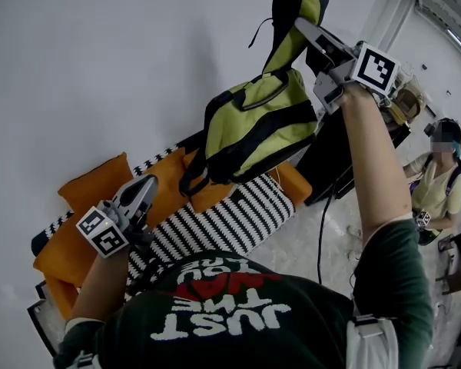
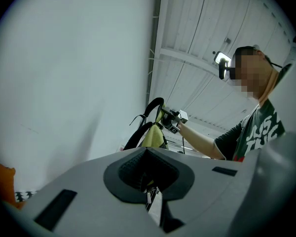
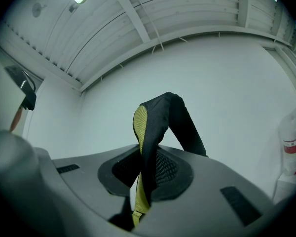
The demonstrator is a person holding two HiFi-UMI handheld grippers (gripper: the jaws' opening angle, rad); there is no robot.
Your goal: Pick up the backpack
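A lime-green and black backpack (image 1: 257,125) hangs in the air above the sofa, lifted by one shoulder strap (image 1: 296,14). My right gripper (image 1: 306,29) is raised high and shut on that strap; in the right gripper view the black and green strap (image 3: 155,127) loops up out of the closed jaws (image 3: 143,181). My left gripper (image 1: 144,187) is held low at the left over the sofa, shut and holding nothing. The left gripper view looks up past its own jaws (image 2: 148,169) at the hanging backpack (image 2: 150,135).
Below the bag is a sofa (image 1: 238,217) with a black-and-white striped cover and orange cushions (image 1: 92,183). A black cabinet (image 1: 334,167) stands right of it, with a cable (image 1: 320,237) on the floor. Another person (image 1: 438,183) stands at the right. A white wall lies behind.
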